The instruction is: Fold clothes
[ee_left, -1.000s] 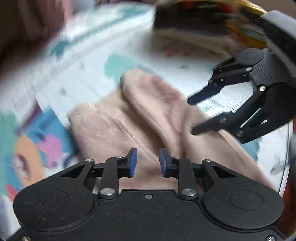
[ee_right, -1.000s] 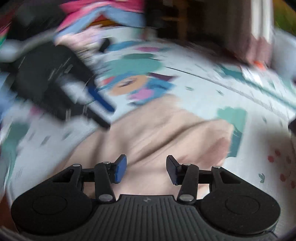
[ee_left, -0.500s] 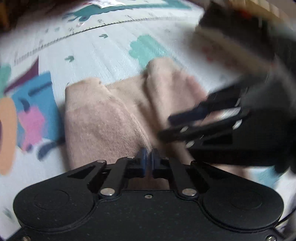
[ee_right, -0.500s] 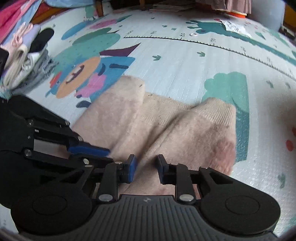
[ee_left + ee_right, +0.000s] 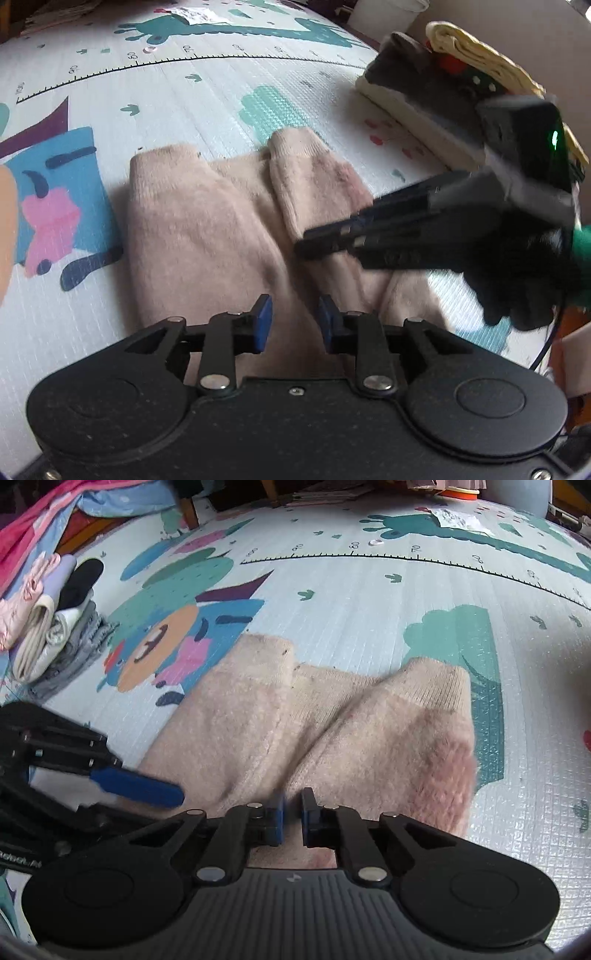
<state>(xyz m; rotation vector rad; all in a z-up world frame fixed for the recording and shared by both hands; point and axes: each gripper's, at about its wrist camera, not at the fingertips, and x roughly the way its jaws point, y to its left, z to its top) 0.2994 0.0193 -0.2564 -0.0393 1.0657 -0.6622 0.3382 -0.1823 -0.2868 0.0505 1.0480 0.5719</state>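
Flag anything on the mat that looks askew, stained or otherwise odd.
The pink sweater has a darker, rosier patch on its right sleeve, near the cuff; whether it is a stain or shading, I cannot tell. The sleeves lie unevenly, splayed apart. Nothing looks spilled on the play mat.

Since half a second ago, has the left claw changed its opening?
Yes. The left claw was shut then; now its blue pads stand apart over the pink garment, which lies where it did beside the blue print on the mat.

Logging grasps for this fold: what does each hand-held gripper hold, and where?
Left hand-held gripper: open, holding nothing. Right hand-held gripper: nearly closed at the pink sweater's near edge; whether it pinches fabric can't be told.
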